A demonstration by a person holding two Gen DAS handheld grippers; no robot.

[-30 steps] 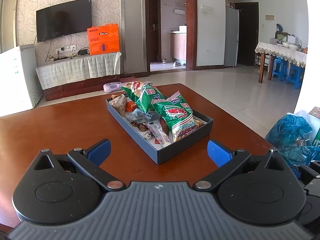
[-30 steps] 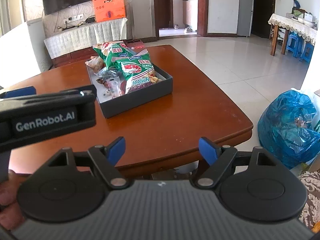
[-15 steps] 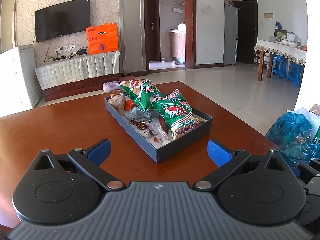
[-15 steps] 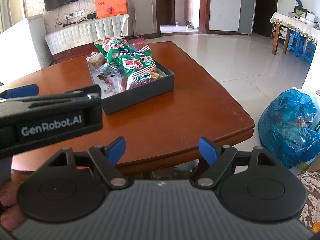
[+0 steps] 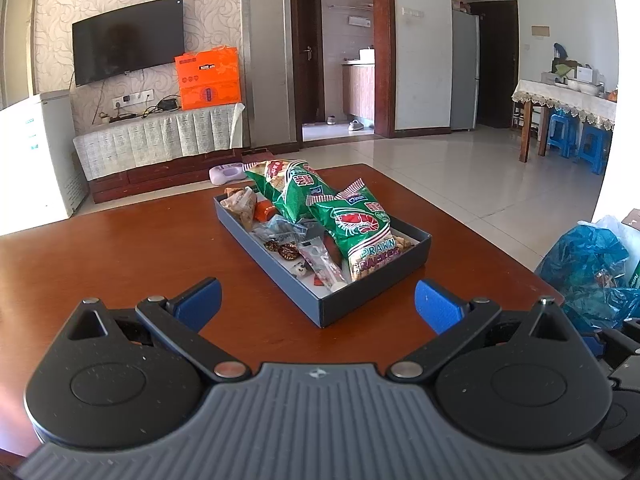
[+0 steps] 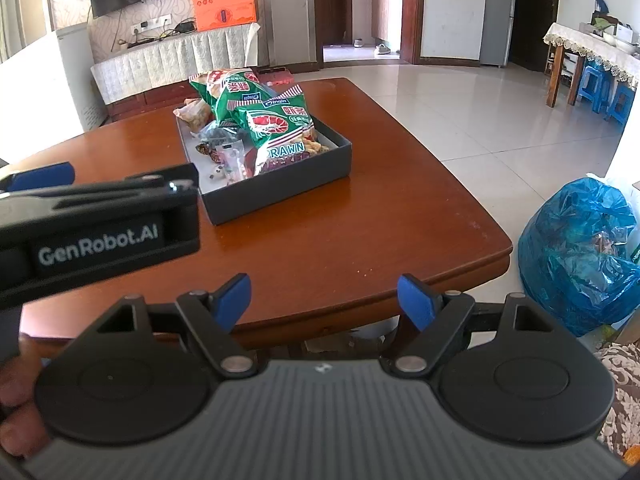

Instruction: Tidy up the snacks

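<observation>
From the left wrist camera, the left gripper [image 5: 318,305] hangs above the near part of a reddish-brown wooden table [image 5: 120,248], its two blue-tipped fingers [image 5: 199,303] spread wide with nothing between them. Ahead of it, around the middle of the tabletop, sits a dark grey tray [image 5: 372,290] set at an angle, one corner pointing toward the camera. The tray is packed with snacks: a green prawn cracker bag [image 5: 362,232] lies along its right side, a second green bag [image 5: 292,188] leans at the far end, a tan wrapped snack [image 5: 242,206] sits at the far left corner, and small clear and dark wrapped sweets [image 5: 304,252] fill the near left part. A blue plastic bag [image 5: 592,264] sits on the floor off the table's right edge. From the right wrist camera, the right gripper [image 6: 324,304] is held just short of the table's near edge, its blue fingers [image 6: 416,301] also well apart and empty. The same tray [image 6: 280,192] lies farther ahead on the table [image 6: 360,232], with the prawn cracker bag [image 6: 280,132] on top of the pile and the second green bag [image 6: 230,92] behind it. The left gripper's black body [image 6: 100,232], marked GenRobot.AI, crosses the left of this view, and fingers of a hand [image 6: 18,408] show at the lower left corner. The blue plastic bag [image 6: 580,248] is on the tiled floor at right
</observation>
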